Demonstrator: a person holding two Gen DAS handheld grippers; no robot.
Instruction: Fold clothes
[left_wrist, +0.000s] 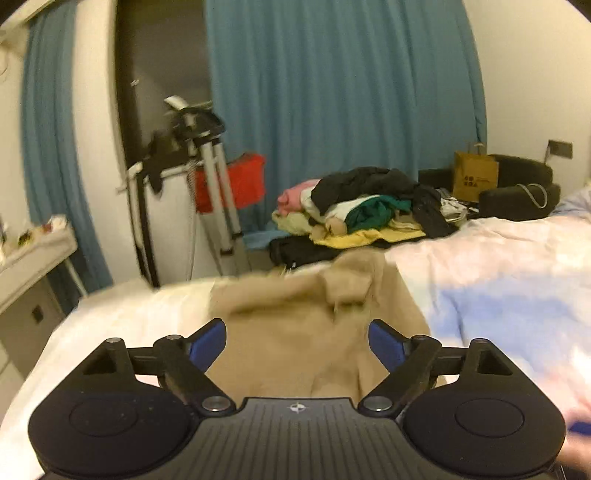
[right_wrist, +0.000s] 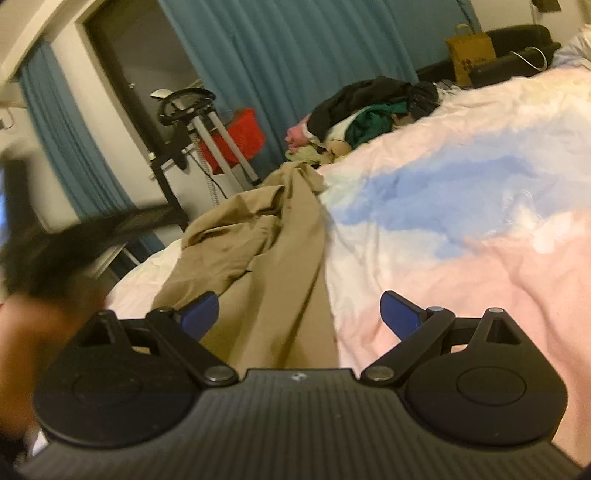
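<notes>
Both claws, left claw (left_wrist: 297, 341) and right claw (right_wrist: 299, 314), gape apart above tan trousers (right_wrist: 266, 236); no legible writing.

This is a bedroom in a home. A big bed (right_wrist: 461, 206) with a soft pink and blue cover fills the room. A pile of clothes (left_wrist: 365, 206) sits at its far end. Long blue curtains (left_wrist: 332, 92) hang behind, beside a dark door (left_wrist: 159, 66).

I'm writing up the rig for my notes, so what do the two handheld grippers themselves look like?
The left gripper and right gripper look identical: matte black ribbed bodies, two round black discs either side, black linkage arms with silver pivot pins, blue finger pads, and a small white cross-shaped emblem at centre. No cables or sleeves are clearly visible.
</notes>
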